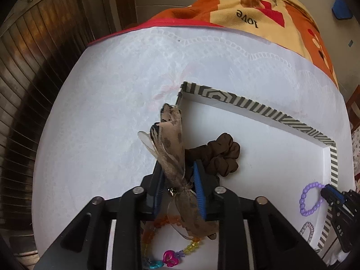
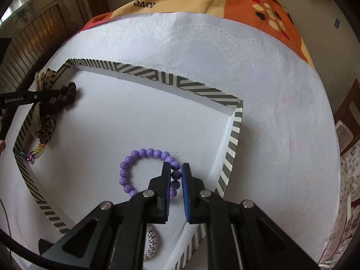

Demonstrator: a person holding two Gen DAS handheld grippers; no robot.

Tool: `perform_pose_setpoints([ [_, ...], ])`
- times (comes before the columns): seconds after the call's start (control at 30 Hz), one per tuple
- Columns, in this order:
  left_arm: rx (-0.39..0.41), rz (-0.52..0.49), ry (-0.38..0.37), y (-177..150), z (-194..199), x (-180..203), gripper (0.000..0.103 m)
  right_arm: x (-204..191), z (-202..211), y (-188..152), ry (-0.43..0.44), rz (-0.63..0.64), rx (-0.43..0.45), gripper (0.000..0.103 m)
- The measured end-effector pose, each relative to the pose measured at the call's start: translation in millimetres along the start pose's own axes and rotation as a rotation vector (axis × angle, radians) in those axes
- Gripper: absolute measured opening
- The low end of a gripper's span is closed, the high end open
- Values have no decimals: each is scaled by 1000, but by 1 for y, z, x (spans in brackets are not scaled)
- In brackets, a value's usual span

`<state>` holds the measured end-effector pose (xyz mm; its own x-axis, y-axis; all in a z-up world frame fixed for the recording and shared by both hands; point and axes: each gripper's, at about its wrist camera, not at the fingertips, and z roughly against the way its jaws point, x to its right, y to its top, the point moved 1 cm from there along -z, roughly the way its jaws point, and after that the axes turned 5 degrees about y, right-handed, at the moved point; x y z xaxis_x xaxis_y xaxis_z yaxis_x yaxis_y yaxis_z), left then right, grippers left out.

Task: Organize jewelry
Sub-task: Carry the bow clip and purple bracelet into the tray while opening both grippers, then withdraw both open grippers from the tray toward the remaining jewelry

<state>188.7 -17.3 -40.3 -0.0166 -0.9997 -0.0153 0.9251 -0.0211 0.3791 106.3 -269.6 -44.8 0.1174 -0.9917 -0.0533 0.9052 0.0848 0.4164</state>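
Observation:
A white tray with a striped rim (image 1: 247, 103) (image 2: 157, 76) lies on the cloth. My left gripper (image 1: 176, 164) stands over the tray's left edge, open, with a leopard-print ribbon bow (image 1: 171, 135) lying loose between its jaws and draped over the rim. A brown scrunchie (image 1: 222, 155) sits just right of it, and a rainbow bead bracelet (image 1: 191, 246) lies underneath. My right gripper (image 2: 176, 165) is shut on a purple bead bracelet (image 2: 126, 173), which rests on the tray floor near the right rim. Below it lies a sparkly bangle (image 2: 153, 240).
A white lace cloth (image 1: 101, 112) covers the round table. An orange patterned blanket (image 1: 247, 6) lies beyond its far edge. A dark slatted wooden door (image 1: 33, 67) stands at the left, and a wooden chair (image 2: 348, 112) at the right.

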Motion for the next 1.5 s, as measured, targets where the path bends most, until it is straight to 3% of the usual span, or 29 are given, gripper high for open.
perform_pose_setpoints([
  [0.07, 5, -7, 3, -1, 2, 2, 27, 2, 1, 0, -13, -8, 6, 10],
  [0.23, 47, -26, 17, -5, 17, 7, 38, 2, 12, -2, 62, -44, 30, 35],
  [0.73, 117, -59, 10, -56, 90, 15, 38, -27, 99, -32, 162, -74, 162, 47],
  [1.03, 139, -63, -13, -105, 133, 25, 38, -57, 145, -63, 158, -105, 223, 51],
  [1.13, 152, -65, -19, -120, 144, 26, 38, -66, 154, -74, 153, -100, 224, 58],
  [1.5, 203, -70, -30, -166, 180, 29, 38, -77, 186, -110, 130, -128, 252, 59],
])
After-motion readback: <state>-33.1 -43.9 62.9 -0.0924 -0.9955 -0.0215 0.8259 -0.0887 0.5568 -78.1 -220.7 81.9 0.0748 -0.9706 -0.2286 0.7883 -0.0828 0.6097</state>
